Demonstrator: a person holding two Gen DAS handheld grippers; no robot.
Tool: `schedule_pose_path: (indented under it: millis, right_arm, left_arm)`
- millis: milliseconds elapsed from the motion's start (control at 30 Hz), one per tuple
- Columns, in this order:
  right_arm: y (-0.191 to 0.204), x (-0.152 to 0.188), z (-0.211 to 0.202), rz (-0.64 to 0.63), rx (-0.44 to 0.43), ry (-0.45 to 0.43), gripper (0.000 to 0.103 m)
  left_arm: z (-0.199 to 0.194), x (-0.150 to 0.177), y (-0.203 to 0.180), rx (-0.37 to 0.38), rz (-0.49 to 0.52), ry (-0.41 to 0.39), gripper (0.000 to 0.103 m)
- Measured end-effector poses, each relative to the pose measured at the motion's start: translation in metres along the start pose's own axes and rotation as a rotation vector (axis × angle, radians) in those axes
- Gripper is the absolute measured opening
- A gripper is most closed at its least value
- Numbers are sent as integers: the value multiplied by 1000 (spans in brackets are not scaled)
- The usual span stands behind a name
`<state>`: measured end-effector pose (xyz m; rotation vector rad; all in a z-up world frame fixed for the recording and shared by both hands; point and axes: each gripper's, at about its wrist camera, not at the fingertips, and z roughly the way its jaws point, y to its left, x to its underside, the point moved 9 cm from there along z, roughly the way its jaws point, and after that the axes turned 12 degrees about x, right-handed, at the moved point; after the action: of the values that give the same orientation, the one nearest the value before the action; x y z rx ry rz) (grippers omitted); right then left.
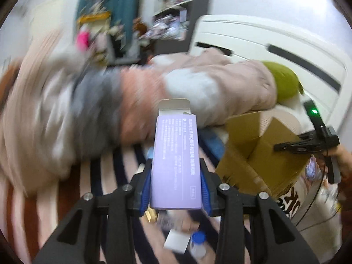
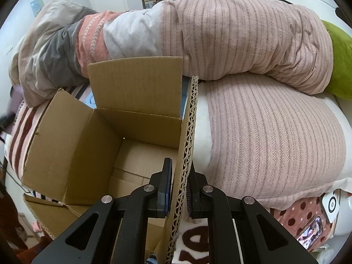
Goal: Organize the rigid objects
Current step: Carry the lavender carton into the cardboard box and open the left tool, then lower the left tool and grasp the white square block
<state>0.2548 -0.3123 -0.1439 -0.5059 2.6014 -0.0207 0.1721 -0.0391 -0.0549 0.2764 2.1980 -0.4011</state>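
My left gripper (image 1: 175, 176) is shut on a tall lilac carton (image 1: 176, 154) with its top flap open, held upright above the striped bedding. The background is blurred by motion. An open brown cardboard box (image 1: 261, 151) stands to the right of the carton. In the right wrist view my right gripper (image 2: 179, 189) is shut on the right flap (image 2: 187, 145) of that cardboard box (image 2: 105, 136). The flap stands on edge between the jaws. The box interior looks empty. The right gripper also shows at the far right of the left wrist view (image 1: 308, 145).
A bunched pink, grey and white duvet (image 2: 220, 35) lies behind the box. A green cushion (image 2: 341, 61) sits far right. A white-and-blue bottle (image 1: 198, 244) and a white card (image 1: 176, 241) lie on the striped sheet under the left gripper. A phone (image 2: 310, 233) lies on spotted fabric.
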Motion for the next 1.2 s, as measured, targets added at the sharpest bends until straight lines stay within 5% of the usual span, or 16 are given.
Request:
schedule_pose_path:
  millis: [167,333,567,633,700,733,1000,1200]
  right_arm:
    - [1,-3,1,-3,-5,-2,7]
    - [-1,-4,1,6,-12,-5,7]
    - [-2,-3,-4,10,-17,-13,7]
    - [-2,-3,-4,12,-19,-12,7]
    - [-2,-2,-4,12,-19,-11,7]
    - [-1,-2,-3,12,-18,-10,7]
    - [0,-2,-2,8,-14,-8,7]
    - [-1,-2,0,15,-16,-4,7]
  left_arm:
    - [42,-31,-88,246,63,106,34]
    - [109,-14,-123,262,95,313,34]
    - [144,4,-126,243,95,414,35]
    - [145,4,-127,237,97,406,39]
    - [138,0,-125,239,83,381,72]
    - [132,-2,-123,236,82,358,75]
    - [47,-20,-74,148,87,174,75]
    - [9,31,-12,44,57,137,76]
